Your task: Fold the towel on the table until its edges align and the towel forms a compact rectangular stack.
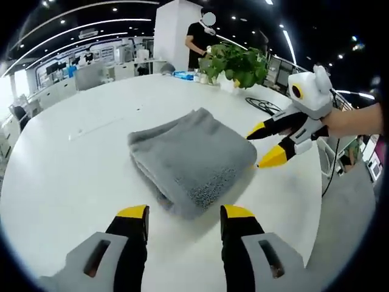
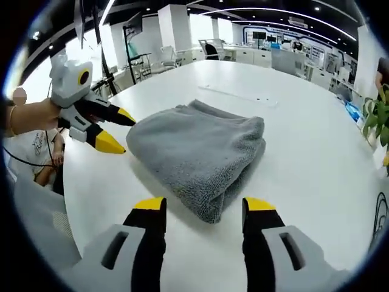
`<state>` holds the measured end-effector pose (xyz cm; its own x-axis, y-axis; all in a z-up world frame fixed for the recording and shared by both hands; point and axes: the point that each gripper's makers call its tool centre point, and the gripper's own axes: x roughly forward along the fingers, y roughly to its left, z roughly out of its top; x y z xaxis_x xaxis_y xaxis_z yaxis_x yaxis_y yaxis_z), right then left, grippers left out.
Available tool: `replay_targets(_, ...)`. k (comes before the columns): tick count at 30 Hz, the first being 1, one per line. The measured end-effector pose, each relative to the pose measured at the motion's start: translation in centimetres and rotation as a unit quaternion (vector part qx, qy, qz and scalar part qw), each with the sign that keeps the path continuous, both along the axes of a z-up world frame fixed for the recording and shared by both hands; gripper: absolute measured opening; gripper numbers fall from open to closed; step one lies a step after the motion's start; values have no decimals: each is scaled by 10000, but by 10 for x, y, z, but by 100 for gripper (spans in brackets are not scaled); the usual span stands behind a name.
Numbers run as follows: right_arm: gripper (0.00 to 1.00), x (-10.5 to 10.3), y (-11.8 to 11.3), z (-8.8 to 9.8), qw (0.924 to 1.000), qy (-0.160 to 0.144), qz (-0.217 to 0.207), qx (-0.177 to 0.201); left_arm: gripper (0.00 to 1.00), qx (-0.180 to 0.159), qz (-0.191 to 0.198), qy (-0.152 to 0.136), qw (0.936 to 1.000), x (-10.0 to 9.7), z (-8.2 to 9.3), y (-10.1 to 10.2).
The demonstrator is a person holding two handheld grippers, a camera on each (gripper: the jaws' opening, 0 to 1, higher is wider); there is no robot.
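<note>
The gray towel lies folded in a thick pile in the middle of the white desk, between my two hands. My left gripper and my right gripper are both spread apart, holding nothing, each near one towel edge.

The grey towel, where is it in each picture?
Left gripper view: the grey towel lies folded in the middle, on the white table, just past the open left gripper.
Right gripper view: it lies in the middle, ahead of the open right gripper.
Shared landmark: the white table.
</note>
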<state>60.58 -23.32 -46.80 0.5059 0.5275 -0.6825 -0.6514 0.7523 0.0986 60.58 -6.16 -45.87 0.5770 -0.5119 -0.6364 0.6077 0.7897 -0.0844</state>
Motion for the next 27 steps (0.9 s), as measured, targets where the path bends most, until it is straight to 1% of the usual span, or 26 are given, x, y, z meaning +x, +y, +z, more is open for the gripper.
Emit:
replay_targets(2,57,-3,3,5,10000,-39,9,84,55,-44,41,-69,10000,-2,5,2)
replay_targets(3,58,-1,4,13,9993,-196,-110,296,55,-67,81,-111,9999,-6,11,0)
replay_targets(4,58,-2,1,18,9990,-288,-106,325,57,-78,98,-132,9998,-7,12,2)
replay_targets(5,58,-5,-3,18,9992,-301,-113,225,57,-103,110,-160,9998,-8,11,6)
replay_targets(6,57,-6,-6,19,9993,-321,-132,168,58,-123,111,-163,9997,-11,12,6)
replay_targets(7,58,-8,-8,20,9992,-321,-165,148,59,-176,120,-128,9997,-19,15,4)
replay_targets(9,60,-12,-12,19,9991,-273,-235,208,61,-188,111,-123,9997,-28,15,6)
replay_targets(11,62,-17,-15,20,9989,-264,-300,231,66,-197,121,-143,9996,-37,16,7)
replay_targets(14,63,-31,-17,27,9983,-318,-366,312,71,-230,183,-172,9994,-52,20,9)
replay_targets(17,65,-44,-18,26,9984,-374,-328,272,75,-234,318,-131,9991,-59,19,15)
replay_targets(20,67,-57,-21,26,9985,-313,-341,302,82,-247,440,-253,9984,-67,24,19)
replay_targets(23,69,-66,-26,30,9979,-366,-400,360,86,-270,483,-306,9980,-75,27,21)
replay_targets(24,70,-69,-26,31,9976,-381,-418,397,87,-297,504,-300,9978,-77,28,21)
replay_targets(26,73,-75,-28,35,9970,-390,-478,474,90,-455,630,-311,9965,-82,29,20)
replay_targets(27,74,-77,-29,35,9965,-390,-532,522,92,-530,687,-339,9957,-87,31,17)
